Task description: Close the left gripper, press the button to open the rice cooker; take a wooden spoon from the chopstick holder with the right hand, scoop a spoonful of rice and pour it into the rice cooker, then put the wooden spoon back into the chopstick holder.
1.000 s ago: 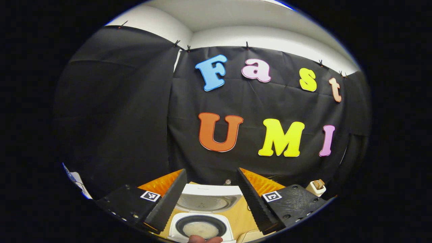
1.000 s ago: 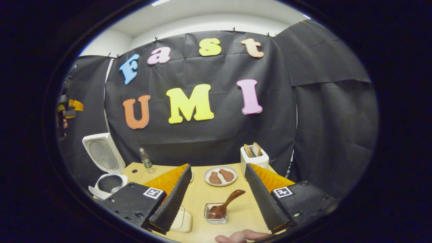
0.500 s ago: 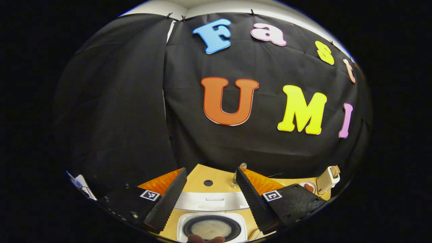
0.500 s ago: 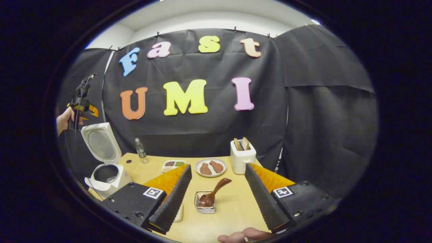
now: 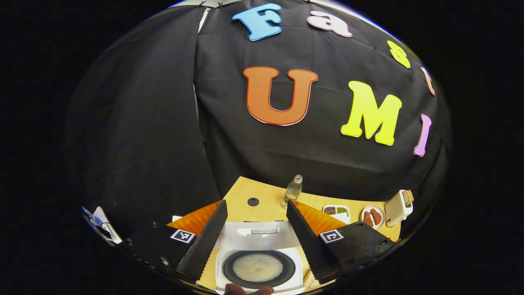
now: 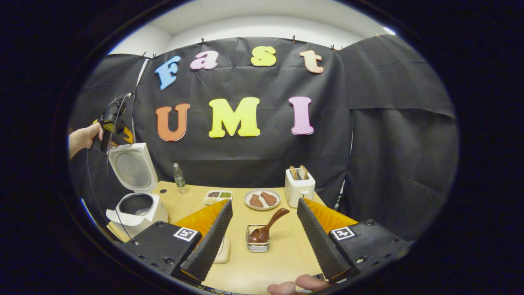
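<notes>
The white rice cooker (image 5: pixel 258 282) lies below my left gripper (image 5: pixel 256 203), its lid (image 5: pixel 258 233) standing open and pale rice (image 5: pixel 258 267) in the dark pot. The left gripper's fingers are open and hold nothing. In the right gripper view the cooker (image 6: pixel 139 209) sits at the table's left end, and a hand holds the left gripper (image 6: pixel 112 123) high above the raised lid (image 6: pixel 132 168). A brown wooden spoon (image 6: pixel 268 227) leans bowl-down in the small clear chopstick holder (image 6: pixel 258 245), mid-table. My right gripper (image 6: pixel 265 201) is open, hanging nearer than the holder.
On the wooden table (image 6: pixel 282 258) stand a water bottle (image 6: pixel 178 178), a small food tray (image 6: pixel 217 196), a plate with two brown pieces (image 6: pixel 262 199) and a white toaster (image 6: pixel 299 186). A cream box (image 6: pixel 224 250) sits left of the holder. A fingertip (image 6: pixel 294 285) shows at the bottom.
The left gripper has tilted down over the open cooker, bringing more of the table into its view. In the right gripper view it moved right, above the lid. The spoon stayed in the holder.
</notes>
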`<state>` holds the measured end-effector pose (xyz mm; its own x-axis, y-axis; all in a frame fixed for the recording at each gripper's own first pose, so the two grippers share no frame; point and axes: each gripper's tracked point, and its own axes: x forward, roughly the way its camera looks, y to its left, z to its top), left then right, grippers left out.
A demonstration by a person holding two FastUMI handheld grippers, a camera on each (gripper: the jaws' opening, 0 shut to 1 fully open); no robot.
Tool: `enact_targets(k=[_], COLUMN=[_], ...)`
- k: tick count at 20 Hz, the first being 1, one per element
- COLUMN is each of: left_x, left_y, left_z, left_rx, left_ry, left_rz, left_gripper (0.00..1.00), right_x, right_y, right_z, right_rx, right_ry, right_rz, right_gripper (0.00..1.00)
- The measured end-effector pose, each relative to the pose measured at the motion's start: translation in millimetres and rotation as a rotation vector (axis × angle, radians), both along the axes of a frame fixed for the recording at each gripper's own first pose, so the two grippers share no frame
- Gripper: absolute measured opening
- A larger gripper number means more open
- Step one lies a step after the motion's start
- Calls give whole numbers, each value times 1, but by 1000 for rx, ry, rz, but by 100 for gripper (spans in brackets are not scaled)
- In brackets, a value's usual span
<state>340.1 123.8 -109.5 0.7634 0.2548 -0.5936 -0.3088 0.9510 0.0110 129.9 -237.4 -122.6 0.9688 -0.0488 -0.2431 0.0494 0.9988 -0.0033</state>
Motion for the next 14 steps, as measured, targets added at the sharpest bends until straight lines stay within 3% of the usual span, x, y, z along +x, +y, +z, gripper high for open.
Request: enact_targets(k=[5, 10, 14], left_x=[-47, -118, -156], left_y=[-21, -56, -73], left_z=[-12, -59, -106], left_rx=[-19, -136, -175], left_ry=[54, 137, 217], left_rz=[-26, -38, -19], left_gripper=[96, 96, 96], right_x=[-18, -29, -34], right_y=[12, 23, 38], right_z=[-5, -11, -9], right_rx=[62, 60, 51], right_ry=[6, 9, 1], right_rz=[11, 44, 85], right_gripper=[99, 99, 99])
